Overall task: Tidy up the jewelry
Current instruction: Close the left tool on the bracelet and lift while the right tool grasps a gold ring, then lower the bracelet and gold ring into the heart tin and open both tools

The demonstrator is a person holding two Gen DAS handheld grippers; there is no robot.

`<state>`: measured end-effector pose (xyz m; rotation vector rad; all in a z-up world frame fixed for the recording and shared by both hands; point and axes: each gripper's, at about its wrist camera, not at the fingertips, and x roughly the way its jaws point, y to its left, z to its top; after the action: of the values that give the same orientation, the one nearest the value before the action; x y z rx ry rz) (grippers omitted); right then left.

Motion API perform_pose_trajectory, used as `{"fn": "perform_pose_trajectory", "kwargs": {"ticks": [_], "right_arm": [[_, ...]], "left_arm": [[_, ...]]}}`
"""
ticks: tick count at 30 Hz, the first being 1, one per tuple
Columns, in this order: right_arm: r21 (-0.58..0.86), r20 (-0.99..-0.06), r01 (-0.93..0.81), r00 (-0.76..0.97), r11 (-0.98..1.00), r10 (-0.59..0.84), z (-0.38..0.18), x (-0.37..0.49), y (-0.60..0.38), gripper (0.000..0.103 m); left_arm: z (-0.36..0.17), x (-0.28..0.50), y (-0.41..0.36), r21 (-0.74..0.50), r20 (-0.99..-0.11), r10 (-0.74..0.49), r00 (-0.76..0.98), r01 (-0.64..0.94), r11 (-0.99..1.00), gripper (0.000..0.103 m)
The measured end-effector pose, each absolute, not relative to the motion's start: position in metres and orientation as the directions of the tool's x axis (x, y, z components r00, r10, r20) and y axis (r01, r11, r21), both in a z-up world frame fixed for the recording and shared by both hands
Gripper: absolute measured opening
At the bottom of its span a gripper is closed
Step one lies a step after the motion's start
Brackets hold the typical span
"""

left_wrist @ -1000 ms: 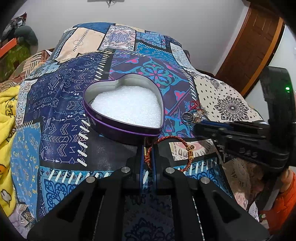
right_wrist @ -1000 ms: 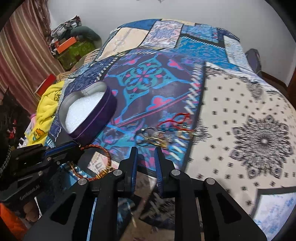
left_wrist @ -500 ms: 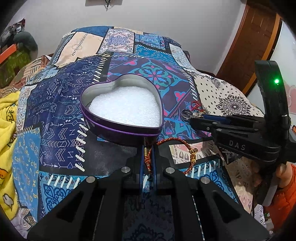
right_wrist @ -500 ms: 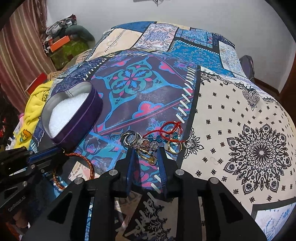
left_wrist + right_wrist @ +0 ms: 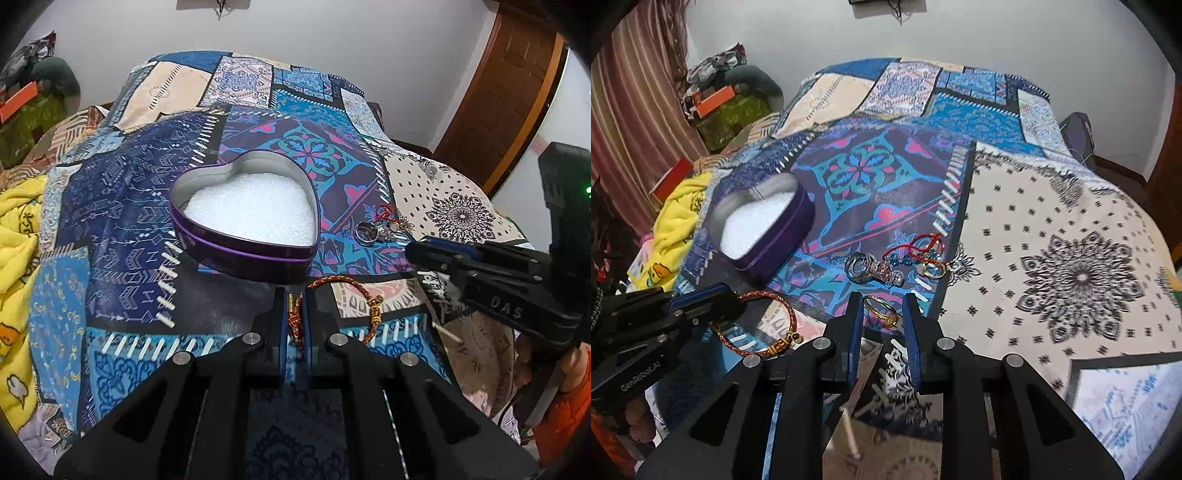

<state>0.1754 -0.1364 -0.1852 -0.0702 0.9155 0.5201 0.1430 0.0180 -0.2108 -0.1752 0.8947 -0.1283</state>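
My left gripper point(image 5: 295, 295) is shut on a red-and-gold braided bracelet point(image 5: 354, 295), held just in front of an open purple heart-shaped tin point(image 5: 247, 218) lined with white foam. The bracelet point(image 5: 757, 325) and tin point(image 5: 764, 229) also show in the right wrist view, with the left gripper point(image 5: 731, 295) at the left. My right gripper point(image 5: 882, 299) is open, its fingers on either side of a gold ring point(image 5: 882, 310) lying on the bedspread. Beyond it lies a pile of silver rings point(image 5: 860, 267), a red cord bracelet point(image 5: 919, 247) and a gold ring point(image 5: 932, 269).
The patchwork bedspread point(image 5: 1071, 266) covers the bed. A yellow blanket point(image 5: 14, 236) lies at the left edge. Boxes and bags point(image 5: 720, 96) are stacked by the far wall. A wooden door point(image 5: 506, 92) stands at the right.
My right gripper has moved forward to the jewelry pile and opened wider around the gold ring. My left gripper has kept its hold on the braided bracelet by the tin.
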Motion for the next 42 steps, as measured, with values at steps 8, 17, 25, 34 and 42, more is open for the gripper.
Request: {"fn": "perform_pose_trajectory", "kwargs": {"ticks": [8, 17, 25, 34, 42], "right_arm": [[0.173, -0.711, -0.466, 0.551, 0.868, 0.437, -0.150, 0.161, -0.137, 0.019], [0.181, -0.653, -0.499, 0.583, 0.847, 0.483, -0.124, 0.154, -0.125, 0.019], [0.180, -0.623, -0.546, 0.581, 0.818, 0.524, -0.111, 0.159, -0.098, 0.019], [0.185, -0.626, -0.581, 0.552, 0.793, 0.551, -0.117, 0.175, -0.072, 0.019], [0.207, -0.657, -0.608, 0.494, 0.767, 0.569, -0.131, 0.193, -0.053, 0.019]], "left_arm": [[-0.177, 0.124, 0.024, -0.197, -0.718, -0.158, 0.678, 0.020, 0.980, 0.006], [-0.130, 0.115, 0.039, -0.168, -0.634, -0.108, 0.766, 0.001, 0.986, 0.006], [-0.109, 0.124, 0.053, -0.145, -0.587, -0.076, 0.806, -0.013, 0.989, 0.006], [-0.116, 0.148, 0.069, -0.139, -0.586, -0.069, 0.808, -0.016, 0.990, 0.006], [-0.140, 0.175, 0.082, -0.188, -0.619, -0.118, 0.777, -0.001, 0.982, 0.006]]}}
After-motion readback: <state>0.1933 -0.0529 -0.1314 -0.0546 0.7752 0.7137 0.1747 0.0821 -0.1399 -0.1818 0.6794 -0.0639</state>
